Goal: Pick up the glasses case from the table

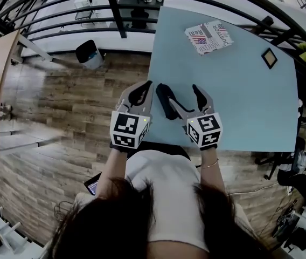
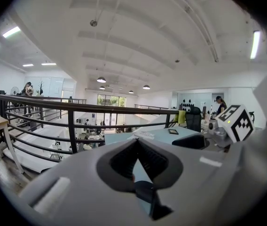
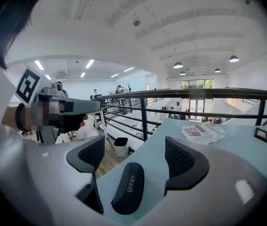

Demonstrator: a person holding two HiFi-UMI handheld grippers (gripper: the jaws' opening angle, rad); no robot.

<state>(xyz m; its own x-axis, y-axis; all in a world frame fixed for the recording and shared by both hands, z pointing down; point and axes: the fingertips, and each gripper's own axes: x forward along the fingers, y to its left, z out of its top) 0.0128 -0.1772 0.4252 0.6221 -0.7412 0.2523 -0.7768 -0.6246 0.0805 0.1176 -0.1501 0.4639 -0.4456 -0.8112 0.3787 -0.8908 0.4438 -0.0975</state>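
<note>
Black and smooth-shelled, the glasses case (image 3: 129, 188) was a long pod with rounded ends, and the word "SHERY" ran in pale letters along its top. It lay flat on the light blue surface (image 3: 227, 149), inside the spread jaws of the right tool (image 3: 136, 149), low in the gap and nearer the left jaw than the right. Neither ribbed dark pad appeared to touch it, and bare surface showed between the case and the right pad.

From the head view the case (image 1: 165, 100) looked like a dark slanted oval. It sat between the two tools, at the near left corner of the surface (image 1: 239, 101), with the right tool (image 1: 182, 99) wide open around it. The left tool (image 1: 144, 88) hung just to the left of the case, at the surface's edge above the wooden floor. Its jaws were pressed together at the tips (image 2: 136, 141) with nothing between them.

Well ahead of the right tool, a printed sheet with a flag pattern (image 1: 209, 36) lay flat near the far edge, and a small dark-framed square (image 1: 269, 58) lay off to the right. Beyond the surface ran a black railing (image 3: 194, 94).
</note>
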